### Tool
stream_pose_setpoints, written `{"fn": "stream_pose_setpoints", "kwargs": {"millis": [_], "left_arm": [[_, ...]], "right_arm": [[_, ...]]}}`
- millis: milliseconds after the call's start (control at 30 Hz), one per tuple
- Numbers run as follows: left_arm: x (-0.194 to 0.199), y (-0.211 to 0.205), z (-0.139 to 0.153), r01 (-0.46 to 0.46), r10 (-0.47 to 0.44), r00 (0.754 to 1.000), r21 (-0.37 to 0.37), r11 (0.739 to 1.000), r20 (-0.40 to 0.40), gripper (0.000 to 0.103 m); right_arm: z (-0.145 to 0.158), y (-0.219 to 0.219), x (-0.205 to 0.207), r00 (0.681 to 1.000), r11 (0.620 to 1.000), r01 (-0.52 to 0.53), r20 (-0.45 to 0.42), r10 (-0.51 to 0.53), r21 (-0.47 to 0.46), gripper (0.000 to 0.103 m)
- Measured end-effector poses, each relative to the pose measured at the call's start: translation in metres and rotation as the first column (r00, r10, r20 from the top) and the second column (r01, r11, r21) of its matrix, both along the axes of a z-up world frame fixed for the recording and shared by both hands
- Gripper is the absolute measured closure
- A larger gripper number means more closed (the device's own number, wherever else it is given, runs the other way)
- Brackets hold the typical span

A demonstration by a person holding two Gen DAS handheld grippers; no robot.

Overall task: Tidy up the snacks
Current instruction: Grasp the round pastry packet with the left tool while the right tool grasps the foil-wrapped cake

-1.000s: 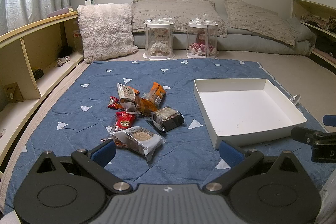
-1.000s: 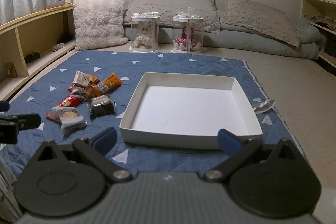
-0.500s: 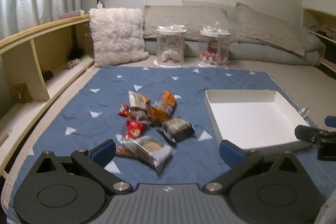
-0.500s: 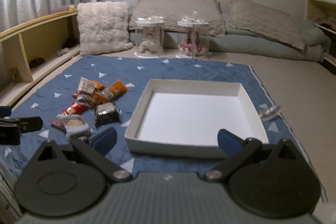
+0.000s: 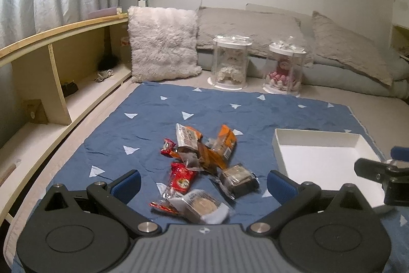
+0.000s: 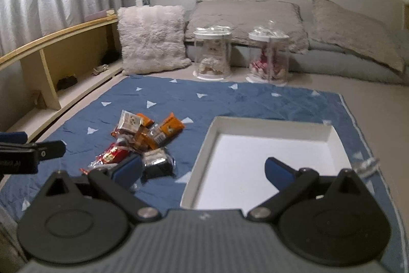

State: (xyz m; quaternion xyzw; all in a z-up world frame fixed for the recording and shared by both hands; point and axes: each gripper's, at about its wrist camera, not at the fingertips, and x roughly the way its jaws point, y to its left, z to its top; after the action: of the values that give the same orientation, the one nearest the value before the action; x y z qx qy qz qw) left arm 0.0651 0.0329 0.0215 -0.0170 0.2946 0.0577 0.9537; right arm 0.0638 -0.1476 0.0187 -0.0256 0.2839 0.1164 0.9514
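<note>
Nearer snack pile (image 5: 204,170), tray (image 5: 319,145) beside.

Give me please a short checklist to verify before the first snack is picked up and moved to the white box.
1. Left gripper open and holding nothing: ok.
2. Right gripper open and holding nothing: ok.
3. White box has free room inside: ok.
4. Snack pile lies between the left fingers' line of approach: ok.
5. Round cookie packet is nearest and lies free on top: ok.
6. Dark cake packet overlapped by other wrappers: cannot tell.
</note>
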Motion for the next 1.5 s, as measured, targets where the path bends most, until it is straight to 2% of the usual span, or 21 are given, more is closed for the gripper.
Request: {"fn": "stream_pose_setpoints", "kwargs": {"millis": [267, 467, 600, 767, 867, 967, 1133, 1333, 1500], "left_arm": [[0.049, 0.008, -0.002, -0.055, 0.057, 0.997, 0.032, 0.998, -0.055, 0.000], [0.096, 0.018, -0.019, -0.110, 0.107, 0.977, -0.008, 0.994, -0.182, 0.000], [0.124, 0.023, -0.040, -0.148, 0.132, 0.947, -0.034, 0.988, -0.295, 0.000], [0.151, 0.034, -0.075, -0.225, 0.169, 0.874, -0.071, 0.972, -0.456, 0.000], [0.161, 0.041, -0.092, -0.265, 0.185, 0.836, -0.085, 0.960, -0.516, 0.000], [0.168, 0.044, -0.104, -0.287, 0.203, 0.818, -0.076, 0.955, -0.537, 0.000], [0.178, 0.040, -0.118, -0.286, 0.200, 0.805, -0.070, 0.956, -0.559, 0.000], [0.184, 0.024, -0.133, -0.239, 0.236, 0.786, 0.072, 0.968, -0.571, 0.000], [0.180, 0.015, -0.137, -0.174, 0.213, 0.800, 0.124, 0.977, -0.561, 0.000]], "right_arm": [[0.000, 0.028, 0.044, 0.996, 0.994, -0.086, 0.028, 0.087, -0.063, 0.000], [-0.014, 0.045, 0.086, 0.994, 0.989, -0.109, 0.003, 0.110, -0.101, 0.000], [-0.026, 0.054, 0.106, 0.992, 0.984, -0.124, -0.024, 0.122, -0.129, 0.000], [-0.039, 0.062, 0.124, 0.989, 0.975, -0.143, -0.066, 0.133, -0.168, 0.000], [-0.046, 0.062, 0.139, 0.984, 0.971, -0.160, -0.107, 0.143, -0.175, 0.000], [-0.053, 0.059, 0.152, 0.981, 0.972, -0.153, -0.142, 0.129, -0.176, 0.000], [-0.058, 0.054, 0.173, 0.976, 0.987, -0.113, -0.197, 0.090, -0.110, 0.000], [-0.061, 0.058, 0.191, 0.970, 0.997, -0.080, -0.232, 0.072, -0.024, 0.000], [-0.069, 0.075, 0.201, 0.956, 0.994, -0.107, -0.273, 0.109, 0.022, 0.000]]}}
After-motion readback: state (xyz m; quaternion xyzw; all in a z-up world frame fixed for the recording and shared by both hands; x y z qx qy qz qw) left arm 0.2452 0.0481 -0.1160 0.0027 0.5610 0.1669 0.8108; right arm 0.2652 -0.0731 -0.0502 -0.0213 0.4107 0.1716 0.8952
